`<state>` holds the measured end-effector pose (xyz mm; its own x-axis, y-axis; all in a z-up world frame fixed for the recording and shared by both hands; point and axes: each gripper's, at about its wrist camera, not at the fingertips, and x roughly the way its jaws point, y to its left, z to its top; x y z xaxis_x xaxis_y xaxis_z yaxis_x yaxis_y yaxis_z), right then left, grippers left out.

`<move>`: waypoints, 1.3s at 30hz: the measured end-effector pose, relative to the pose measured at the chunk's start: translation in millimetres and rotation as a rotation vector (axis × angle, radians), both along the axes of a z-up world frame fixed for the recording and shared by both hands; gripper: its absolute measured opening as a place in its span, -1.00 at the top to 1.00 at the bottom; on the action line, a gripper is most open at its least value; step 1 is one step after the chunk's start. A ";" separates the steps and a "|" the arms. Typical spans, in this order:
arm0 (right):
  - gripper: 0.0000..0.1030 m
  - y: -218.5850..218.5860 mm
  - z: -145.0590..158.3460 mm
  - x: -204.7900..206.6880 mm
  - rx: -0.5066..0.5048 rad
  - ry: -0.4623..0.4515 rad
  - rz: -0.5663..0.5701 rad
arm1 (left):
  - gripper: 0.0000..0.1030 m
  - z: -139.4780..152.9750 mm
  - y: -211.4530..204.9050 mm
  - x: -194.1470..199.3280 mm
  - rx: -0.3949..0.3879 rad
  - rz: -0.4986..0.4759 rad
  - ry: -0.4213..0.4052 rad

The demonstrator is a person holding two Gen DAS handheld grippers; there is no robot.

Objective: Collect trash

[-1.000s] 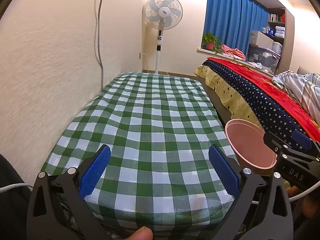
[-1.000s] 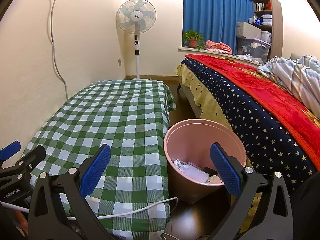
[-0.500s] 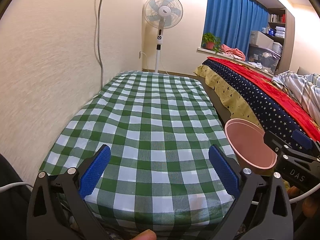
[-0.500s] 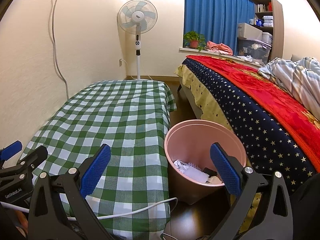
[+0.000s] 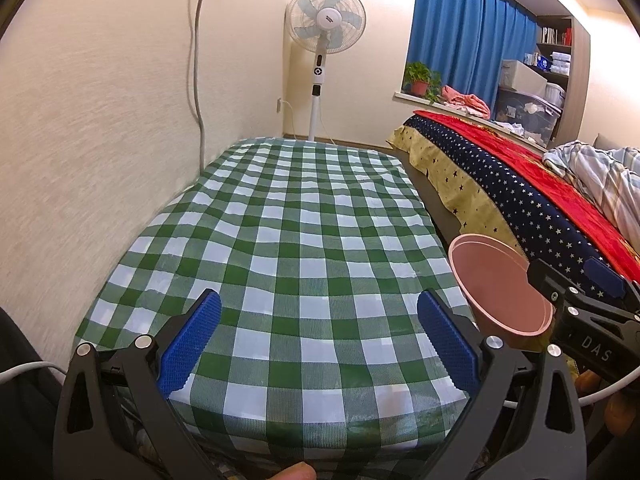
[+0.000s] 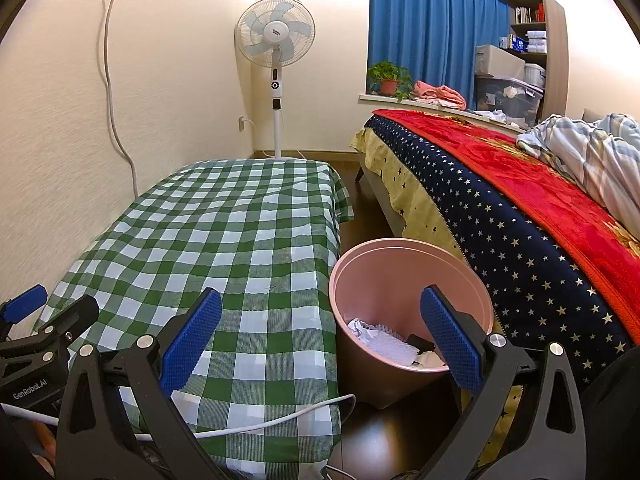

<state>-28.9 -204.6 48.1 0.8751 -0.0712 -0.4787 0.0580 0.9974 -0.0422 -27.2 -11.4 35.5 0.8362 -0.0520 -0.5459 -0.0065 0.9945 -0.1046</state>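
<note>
A pink trash bin (image 6: 412, 280) stands on the dark floor between the checked table and the bed; it also shows in the left wrist view (image 5: 496, 280). White crumpled paper (image 6: 380, 340) and a dark scrap (image 6: 420, 344) lie inside it. My right gripper (image 6: 320, 336) is open and empty, held above the table's near corner and the bin. My left gripper (image 5: 320, 340) is open and empty over the near end of the green-and-white checked table (image 5: 300, 240). No loose trash shows on the cloth.
A standing fan (image 6: 275, 60) is at the far wall. A bed with a red and starred blue cover (image 6: 520, 208) runs along the right. A white cable (image 6: 260, 420) drapes over the table's near edge. A wall borders the table's left side.
Both views have shifted only slightly; the grippers stay open and empty and nothing on the table or in the bin has moved.
</note>
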 end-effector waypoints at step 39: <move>-0.90 -0.9 -1.4 0.0 0.004 0.008 0.003 | -0.85 2.3 -7.7 -5.4 -0.011 -0.002 0.005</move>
<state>-29.0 -205.5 46.7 0.8715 -0.0670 -0.4858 0.0549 0.9977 -0.0390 -32.6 -19.0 37.8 0.8336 -0.0597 -0.5492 -0.0046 0.9934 -0.1150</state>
